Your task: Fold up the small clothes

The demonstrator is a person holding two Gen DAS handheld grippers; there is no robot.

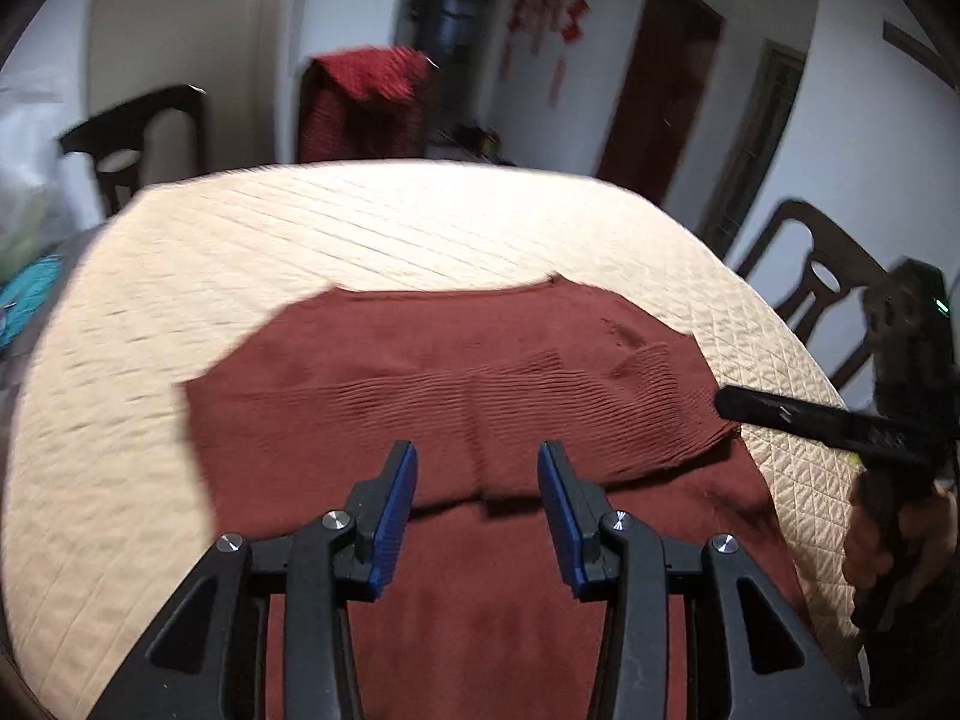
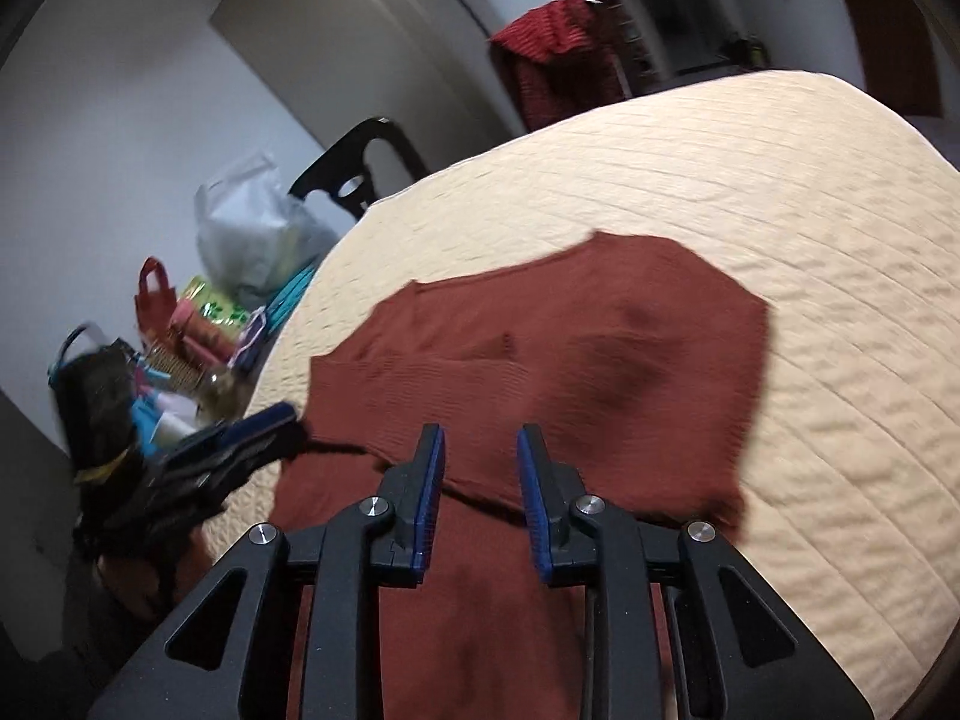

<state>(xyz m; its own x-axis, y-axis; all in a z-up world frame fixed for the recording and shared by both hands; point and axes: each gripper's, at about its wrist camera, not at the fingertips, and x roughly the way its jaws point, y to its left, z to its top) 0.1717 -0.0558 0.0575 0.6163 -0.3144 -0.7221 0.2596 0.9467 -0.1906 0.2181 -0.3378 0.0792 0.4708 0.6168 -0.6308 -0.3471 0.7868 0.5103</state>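
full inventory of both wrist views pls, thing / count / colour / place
sweater: 1, rust red, flat on the table, sleeve folded across
quilted cover: 1, cream, over the round table
chairs: at least 2, dark wood, around the table
red cloth: 1, draped over furniture beyond the table
plastic bag: 1, translucent white, left of the table
small gift bag: 1, red, beside the plastic bag
left hand-held gripper: 1, black with blue pads, open above the sweater
right hand-held gripper: 1, black with blue pads, open above the sweater
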